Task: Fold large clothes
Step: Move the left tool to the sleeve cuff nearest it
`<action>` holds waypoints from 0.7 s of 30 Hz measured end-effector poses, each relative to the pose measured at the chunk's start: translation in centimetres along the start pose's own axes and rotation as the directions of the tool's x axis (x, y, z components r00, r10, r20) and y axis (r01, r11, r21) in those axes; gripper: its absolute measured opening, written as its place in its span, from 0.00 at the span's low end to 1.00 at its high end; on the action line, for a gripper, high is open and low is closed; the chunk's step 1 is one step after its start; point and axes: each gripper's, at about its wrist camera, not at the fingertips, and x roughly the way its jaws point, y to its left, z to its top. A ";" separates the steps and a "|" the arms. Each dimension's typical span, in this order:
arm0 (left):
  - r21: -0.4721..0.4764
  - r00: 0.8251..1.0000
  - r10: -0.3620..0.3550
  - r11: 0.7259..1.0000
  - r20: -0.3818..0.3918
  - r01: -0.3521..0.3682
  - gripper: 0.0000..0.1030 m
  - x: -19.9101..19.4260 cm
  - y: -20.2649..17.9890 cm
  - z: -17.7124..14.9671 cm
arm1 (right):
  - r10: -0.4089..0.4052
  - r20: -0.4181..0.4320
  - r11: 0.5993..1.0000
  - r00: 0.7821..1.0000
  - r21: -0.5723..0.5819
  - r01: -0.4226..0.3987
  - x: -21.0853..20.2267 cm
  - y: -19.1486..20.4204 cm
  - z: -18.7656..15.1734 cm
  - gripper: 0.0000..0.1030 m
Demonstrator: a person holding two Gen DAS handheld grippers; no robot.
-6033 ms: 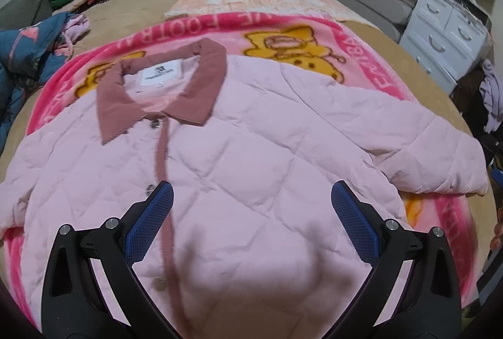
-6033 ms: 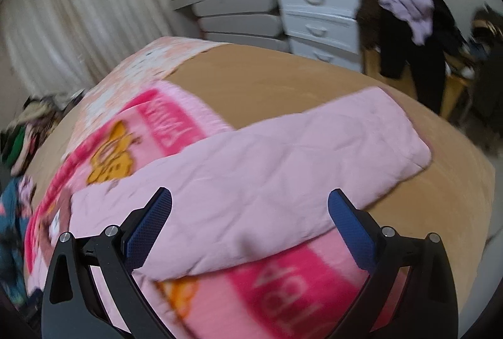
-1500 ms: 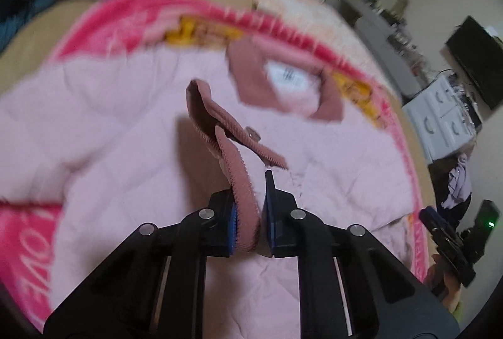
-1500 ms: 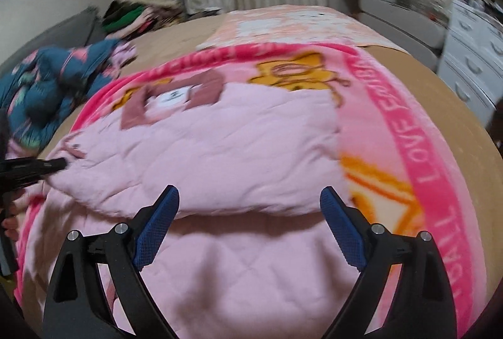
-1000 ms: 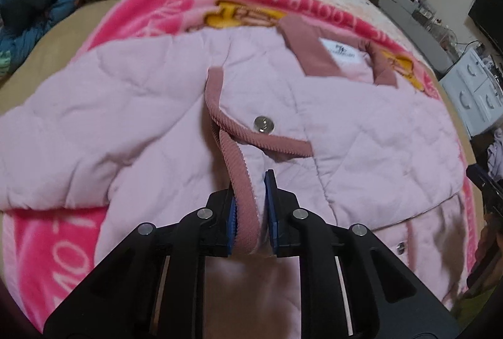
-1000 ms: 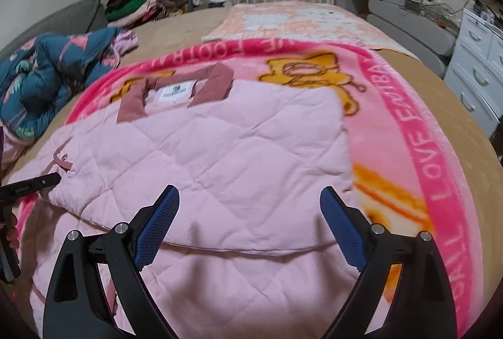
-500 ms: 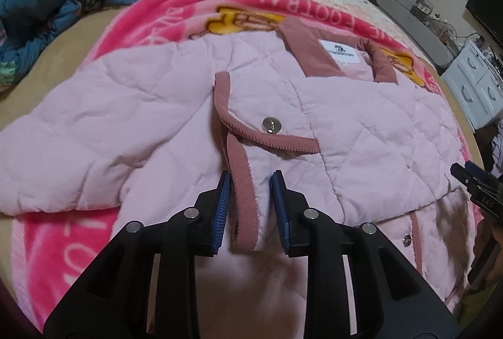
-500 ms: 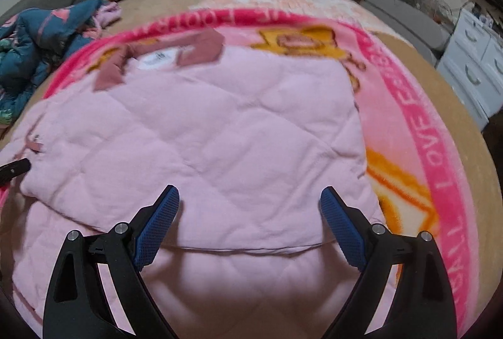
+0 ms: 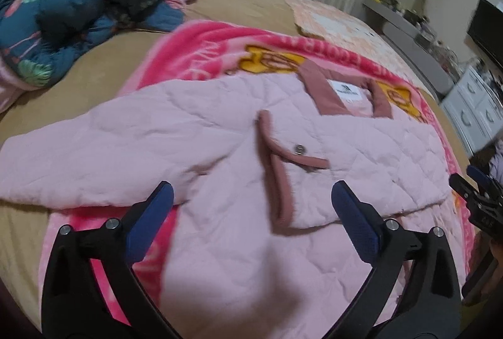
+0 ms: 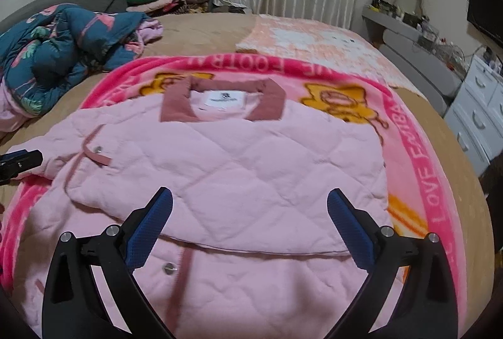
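The left tool (image 9: 251,207) hangs above the pink quilted jacket (image 9: 220,150) with its jaws opening to a wide spread, and nothing is pinched between its blue pads (image 9: 151,213); the jacket's dusty-rose front edge (image 9: 276,182), with a metal snap (image 9: 300,148) beside it, lies flat on the cloth just ahead of the gap between the fingers, free of both. To the left of this tool one sleeve (image 9: 78,163) stretches out over the tan bed cover (image 9: 94,56), and beyond it sits a heap of dark blue flowered bedding (image 9: 63,2). The jacket is spread on a bright pink blanket (image 9: 195,56) with yellow cartoon figures, its rose collar (image 9: 323,94) and white label pointing away from the tool. At the right edge of the left wrist view the right tool (image 9: 471,182) shows as a dark tip near the jacket's folded side. In its own view the right tool (image 10: 250,213) is also opening wide and holds nothing; its pads hover over the folded-in panel of the jacket (image 10: 251,166), whose lower fold edge runs across just under the fingertips. The other tool's tip (image 10: 22,161) peeks in at the left, beside the sleeve. White drawers (image 10: 478,119) stand at the far right.
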 end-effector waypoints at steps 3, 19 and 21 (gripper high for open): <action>-0.026 0.999 0.052 0.998 0.006 -0.052 0.91 -0.7 1.9 -0.2 | 0.005 0.016 1.000 1.000 -0.027 -0.005 -0.7 1.8 0.5 0.96; -0.190 0.975 0.223 0.958 0.013 -0.217 0.91 -3.1 12.7 -2.0 | 0.126 0.049 0.981 0.991 -0.157 -0.117 -1.5 13.0 2.9 0.96; -0.209 0.973 0.230 0.952 0.009 -0.223 0.91 -3.2 13.7 -2.1 | 0.143 0.048 0.975 0.989 -0.177 -0.133 -1.5 14.5 3.2 0.96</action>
